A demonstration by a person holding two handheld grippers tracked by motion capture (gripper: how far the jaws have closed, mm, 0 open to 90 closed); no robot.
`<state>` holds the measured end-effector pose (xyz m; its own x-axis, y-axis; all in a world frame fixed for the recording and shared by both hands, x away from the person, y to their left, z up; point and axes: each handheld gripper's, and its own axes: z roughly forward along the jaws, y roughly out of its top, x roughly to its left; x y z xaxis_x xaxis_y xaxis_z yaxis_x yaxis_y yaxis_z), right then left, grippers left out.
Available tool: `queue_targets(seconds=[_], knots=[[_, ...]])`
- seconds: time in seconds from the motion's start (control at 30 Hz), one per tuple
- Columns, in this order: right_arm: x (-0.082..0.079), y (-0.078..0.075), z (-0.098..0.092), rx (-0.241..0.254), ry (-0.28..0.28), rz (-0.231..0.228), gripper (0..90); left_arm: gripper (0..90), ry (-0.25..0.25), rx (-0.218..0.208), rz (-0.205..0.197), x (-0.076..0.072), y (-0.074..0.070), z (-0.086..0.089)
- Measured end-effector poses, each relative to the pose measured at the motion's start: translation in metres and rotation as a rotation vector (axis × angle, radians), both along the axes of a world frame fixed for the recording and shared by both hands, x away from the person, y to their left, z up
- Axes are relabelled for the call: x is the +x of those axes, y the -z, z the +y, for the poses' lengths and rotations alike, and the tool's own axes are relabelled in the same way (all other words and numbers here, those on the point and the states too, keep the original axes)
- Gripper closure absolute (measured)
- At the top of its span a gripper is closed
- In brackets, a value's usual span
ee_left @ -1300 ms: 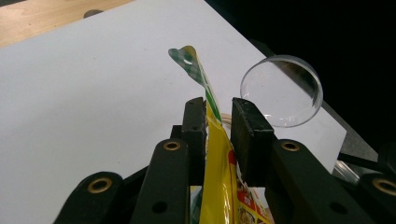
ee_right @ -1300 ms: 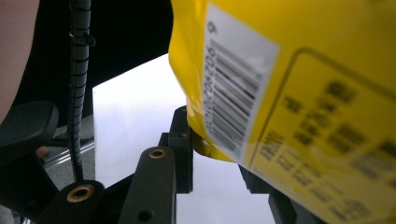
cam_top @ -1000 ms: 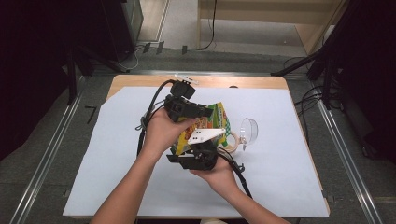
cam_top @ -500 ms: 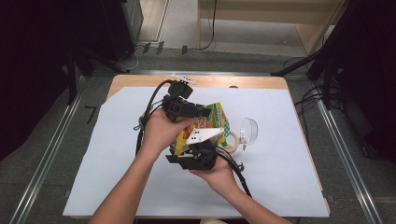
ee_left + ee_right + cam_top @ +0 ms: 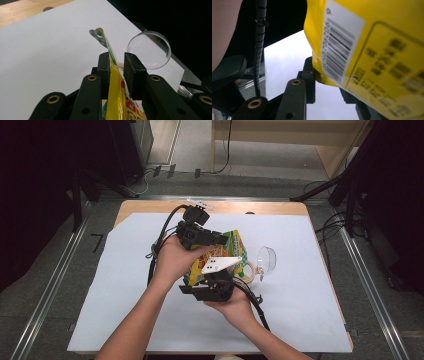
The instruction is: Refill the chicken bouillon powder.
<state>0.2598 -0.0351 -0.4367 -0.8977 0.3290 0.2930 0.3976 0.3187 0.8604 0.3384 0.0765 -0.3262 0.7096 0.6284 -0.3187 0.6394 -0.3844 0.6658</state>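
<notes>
- High view, from the left: one white sheet [image 5: 100,285] covers most of the wooden table [image 5: 150,206], leaving a bare wood strip along the far edge and at the far left corner; the sheet's left part lies open right up to its edge.
- One left gripper [image 5: 220,240] sits at mid-table in the person's left hand [image 5: 172,260], its black cable looping off the hand's left side.
- One yellow snack bag [image 5: 231,245] with a green-checked top is held up off the sheet between the two grippers.
- One right gripper [image 5: 220,272], with a white three-cornered plate on top, is held in the right hand [image 5: 235,305] just nearer the person.
- One clear round dish [image 5: 267,260] lies just right of the bag, with open sheet beyond it to the right edge.
- Left gripper view: the left gripper [image 5: 117,66] has the yellow snack bag [image 5: 115,100] edge-on between its jaws; the bag lies against the left pad, while a narrow gap shows at the right pad, so I cannot tell whether it is clamped. The clear round dish [image 5: 150,50] stands beyond, near the sheet's edge.
- Right gripper view: the right gripper [image 5: 328,80] has the bag's lower corner, by the barcode [image 5: 337,50], between its jaws; the right jaw is hidden behind the bag, so the grip cannot be told.
</notes>
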Motion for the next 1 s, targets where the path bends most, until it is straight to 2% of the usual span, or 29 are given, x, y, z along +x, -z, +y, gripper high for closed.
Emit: queue_targets(seconds=[0.4, 0.6, 1.0], knots=[[-0.0015, 0.0003, -0.0002, 0.001, -0.001, -0.001, 71.3, 75.6, 0.003, 0.010, -0.001, -0.0024, -0.0011, -0.0020], [-0.0023, 0.0007, 0.0006, -0.002, -0.003, -0.009, 71.4, 75.8, 0.005, 0.034, -0.009, -0.0048, -0.0022, -0.0026], [-0.0023, 0.0000, -0.0002, -0.002, -0.003, -0.007, 71.4, 75.8, 0.006, 0.024, -0.011, -0.0048, -0.0023, -0.0033]])
